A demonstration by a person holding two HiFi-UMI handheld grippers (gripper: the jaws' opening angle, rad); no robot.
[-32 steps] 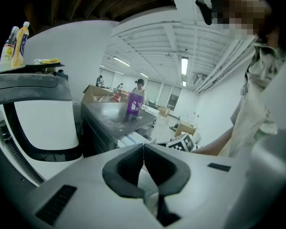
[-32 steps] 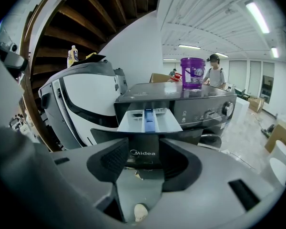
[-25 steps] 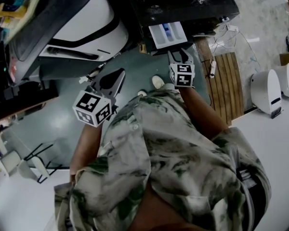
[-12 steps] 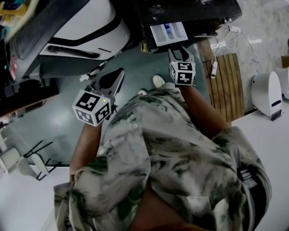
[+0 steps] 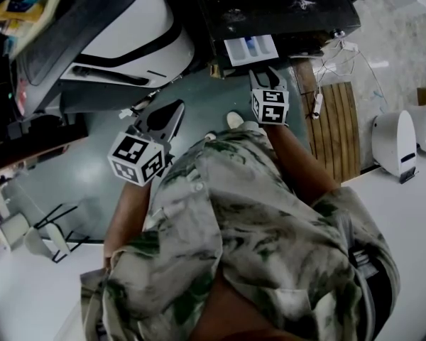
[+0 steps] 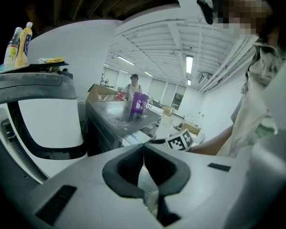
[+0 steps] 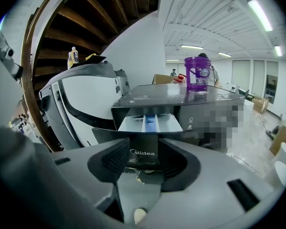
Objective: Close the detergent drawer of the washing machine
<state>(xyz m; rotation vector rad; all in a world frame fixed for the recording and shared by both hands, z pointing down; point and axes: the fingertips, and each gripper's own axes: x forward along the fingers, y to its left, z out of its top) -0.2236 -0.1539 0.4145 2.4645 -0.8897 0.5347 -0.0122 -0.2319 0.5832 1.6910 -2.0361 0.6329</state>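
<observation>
Nudged slightly nearer the detergent drawer (image 5: pixel 250 50) than a second ago: right gripper (image 5: pixel 264 77), jaws wide, dark drawer front between them, unpinched. Dull grey-green floor (image 5: pixel 199 94). One glossy black washing machine (image 5: pixel 284 9), white plastic drawer pulled out, blue divider. Left gripper (image 5: pixel 174 112) pressed closed, empty.

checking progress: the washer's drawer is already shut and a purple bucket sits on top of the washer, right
No: the drawer is pulled out, its compartments open to view, as the right gripper view shows. The purple bucket does sit on top of the washer.
</observation>
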